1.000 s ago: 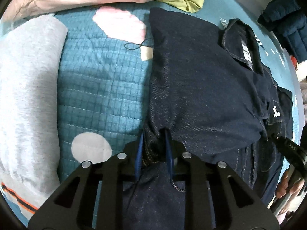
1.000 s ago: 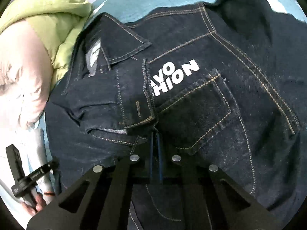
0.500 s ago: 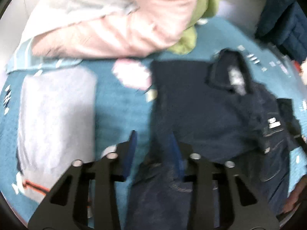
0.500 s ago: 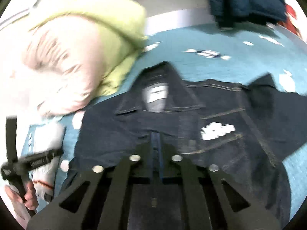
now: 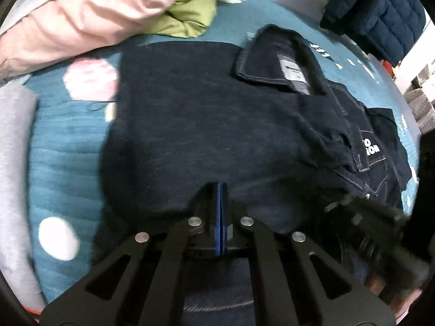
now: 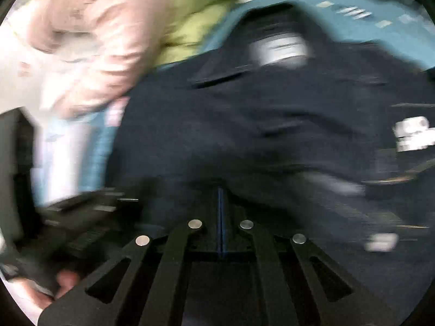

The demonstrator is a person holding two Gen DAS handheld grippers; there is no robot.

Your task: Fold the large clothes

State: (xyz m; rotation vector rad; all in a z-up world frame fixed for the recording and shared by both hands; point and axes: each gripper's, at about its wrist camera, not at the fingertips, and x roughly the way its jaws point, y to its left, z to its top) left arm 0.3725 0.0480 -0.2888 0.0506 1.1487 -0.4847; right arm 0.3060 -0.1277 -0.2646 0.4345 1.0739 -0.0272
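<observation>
Teal bedspread [image 5: 68, 146]; denim jacket [image 6: 244, 125] motion-blurred.

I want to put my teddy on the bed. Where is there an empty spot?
The best bare patch of the teal quilt lies between the grey garment at the left edge and the dark denim jacket. The far side is crowded with the pink coat and the green garment. The jacket fills the middle.

Light: soft, even indoor light, no hard shadows or glare.
Left wrist view: mostly sharp; denim jacket [image 5: 217, 125] label readable, right gripper [image 5: 364, 233] smeared.
Right wrist view: heavy motion blur throughout.
Edges: fisheye bending, dark vignette corners.
</observation>
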